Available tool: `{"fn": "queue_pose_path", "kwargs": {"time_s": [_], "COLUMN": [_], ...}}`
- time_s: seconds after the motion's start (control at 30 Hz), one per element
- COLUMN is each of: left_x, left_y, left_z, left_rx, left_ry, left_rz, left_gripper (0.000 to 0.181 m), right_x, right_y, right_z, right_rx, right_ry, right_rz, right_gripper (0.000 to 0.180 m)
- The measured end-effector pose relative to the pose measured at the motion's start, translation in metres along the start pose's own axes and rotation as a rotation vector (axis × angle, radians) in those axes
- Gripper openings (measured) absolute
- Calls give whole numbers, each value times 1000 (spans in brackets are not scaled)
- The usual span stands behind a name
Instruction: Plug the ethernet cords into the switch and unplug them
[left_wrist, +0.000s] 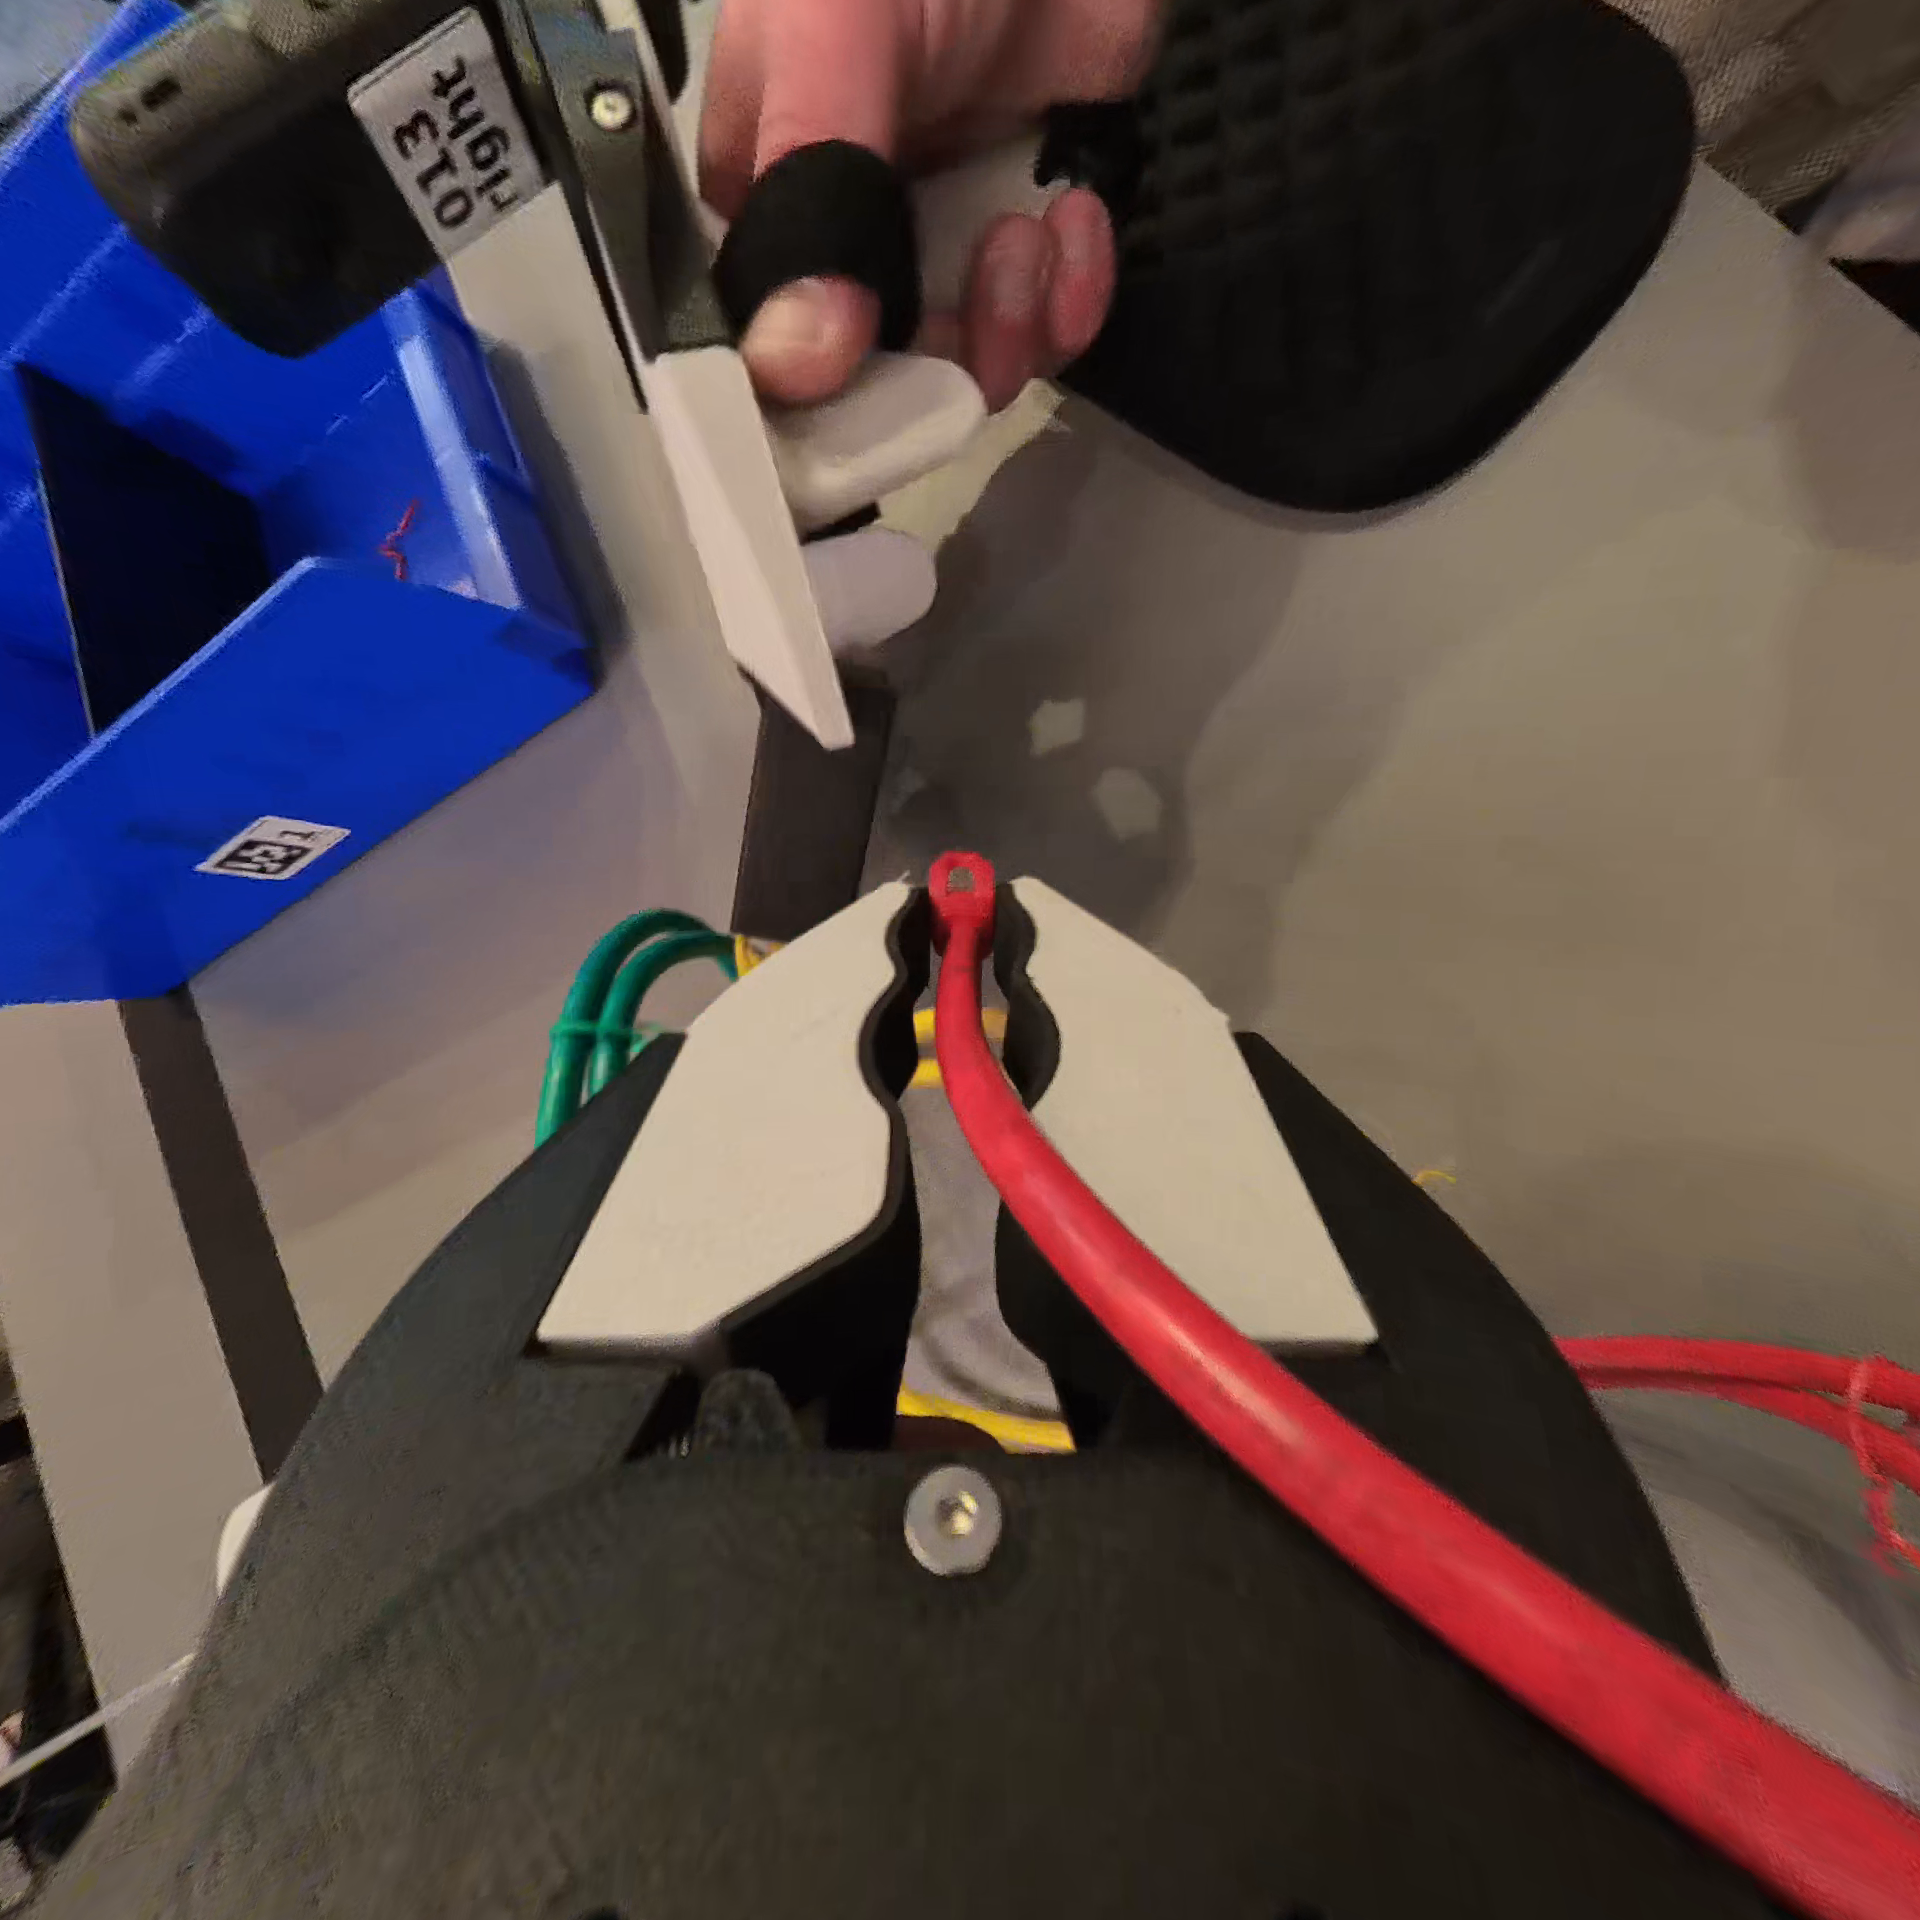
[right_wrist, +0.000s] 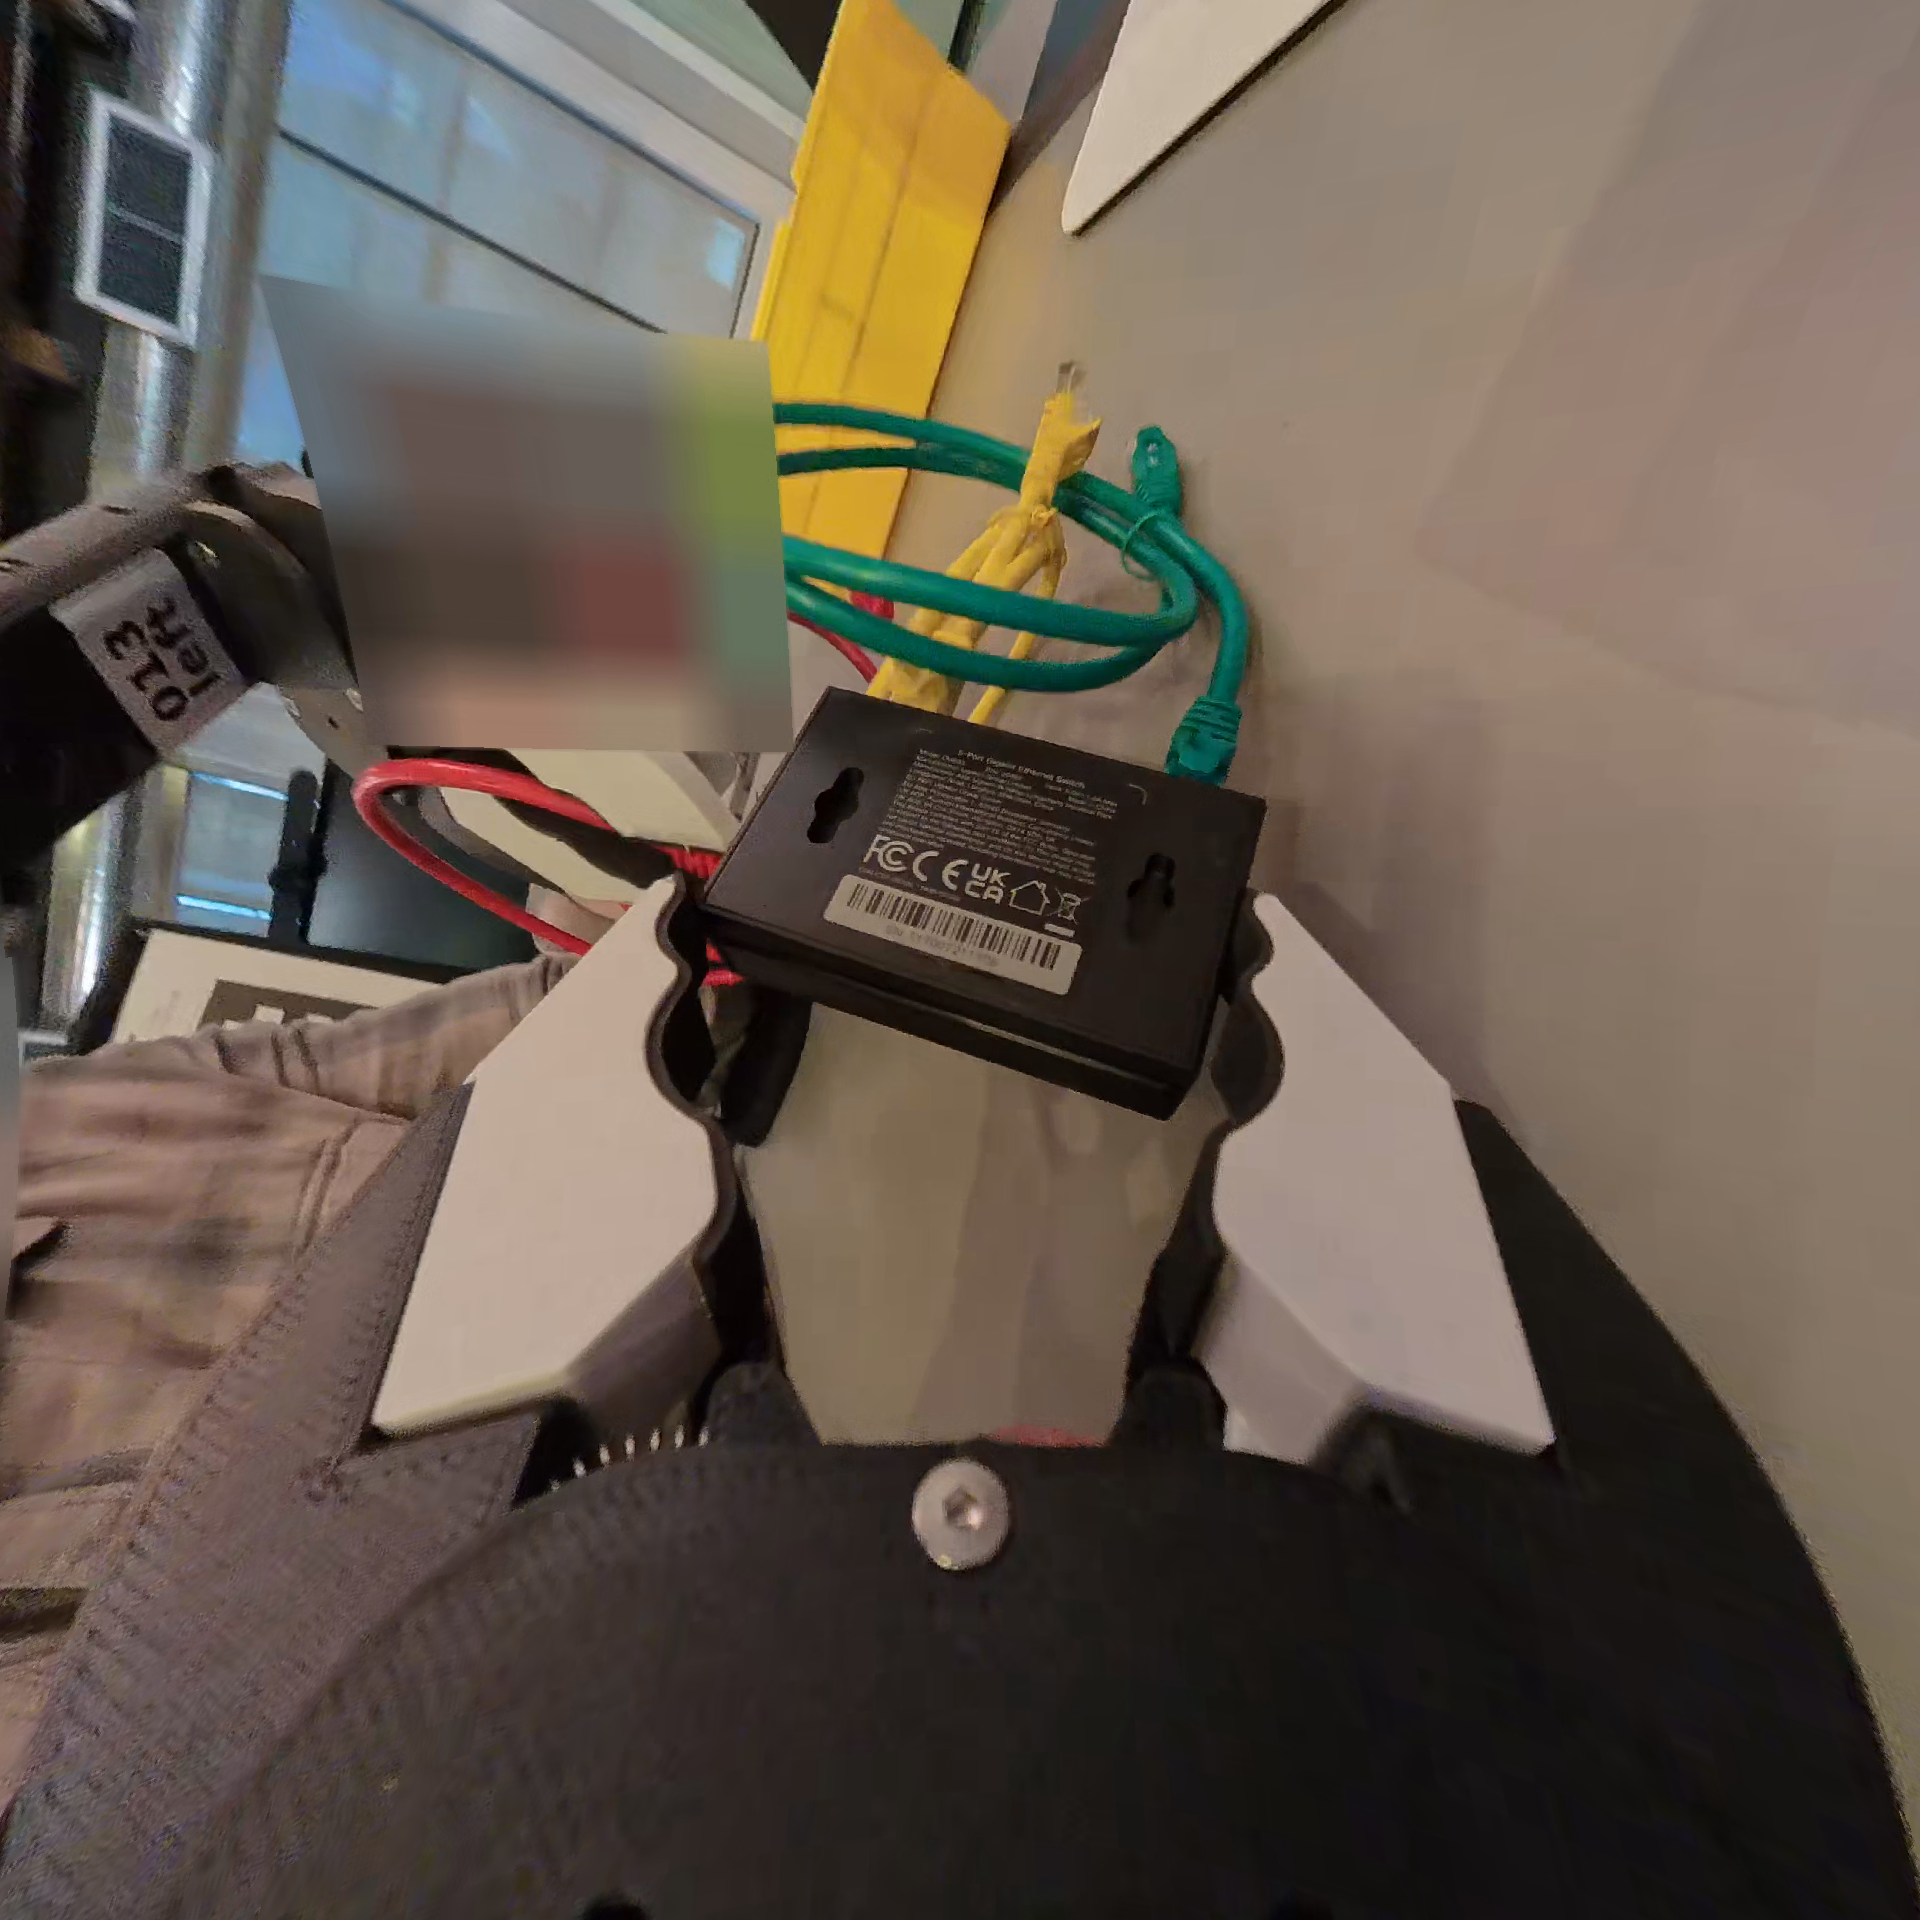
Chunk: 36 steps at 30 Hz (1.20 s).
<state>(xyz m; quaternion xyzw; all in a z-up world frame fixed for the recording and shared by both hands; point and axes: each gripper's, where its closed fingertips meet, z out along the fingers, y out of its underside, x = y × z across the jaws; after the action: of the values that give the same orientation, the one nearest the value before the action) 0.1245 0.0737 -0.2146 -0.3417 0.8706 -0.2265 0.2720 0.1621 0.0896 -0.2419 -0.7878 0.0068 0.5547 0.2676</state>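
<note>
My left gripper (left_wrist: 961, 902) is shut on the red ethernet cord (left_wrist: 1195, 1278), just behind its red connector end (left_wrist: 961, 883). That end sits close beside the black switch (left_wrist: 816, 821), seen edge-on. Whether it is in a port is hidden. My right gripper (right_wrist: 966, 935) is shut on the switch (right_wrist: 987, 914), gripping its two short sides above the table, labelled underside toward the camera. The red cord (right_wrist: 436, 821) loops past the switch's left side. The right gripper's white finger (left_wrist: 748, 561) and a hand show in the left wrist view.
Bundled green cords (right_wrist: 1039, 623) and yellow cords (right_wrist: 1008, 561) lie on the grey table (right_wrist: 1558, 520) behind the switch. The green cords (left_wrist: 613, 1008) also show in the left wrist view. A blue bin (left_wrist: 312, 707) stands left, a yellow bin (right_wrist: 883, 260) farther back, a black pad (left_wrist: 1382, 239) upper right.
</note>
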Motion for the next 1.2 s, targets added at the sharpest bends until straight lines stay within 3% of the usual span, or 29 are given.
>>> {"fn": "queue_pose_path", "kwargs": {"time_s": [0.3,0.6,0.73,0.97,1.07,1.2], "left_x": [2,-7,-10,-16,-17,-21], "left_y": [12,15,15,12,7,4], "left_z": [23,24,26,26,25,24], "left_rx": [-79,-81,-86,-69,-40,-31], "left_ry": [22,-24,-35,-59,-59,-78], "left_rz": [-20,-21,-20,-28,-38,-47], "left_gripper": [12,12,12,12,12,12], "right_x": [7,20,33,49,50,54], "right_y": [7,20,26,13,5,1], "right_z": [10,11,10,5,6,8], "right_rx": [-47,-222,-312,-416,-400,-392], "right_ry": [27,216,390,709,733,777], "right_rz": [-31,-337,-518,-866,-902,-950], "right_gripper": [99,111,114,72,51,37]}}
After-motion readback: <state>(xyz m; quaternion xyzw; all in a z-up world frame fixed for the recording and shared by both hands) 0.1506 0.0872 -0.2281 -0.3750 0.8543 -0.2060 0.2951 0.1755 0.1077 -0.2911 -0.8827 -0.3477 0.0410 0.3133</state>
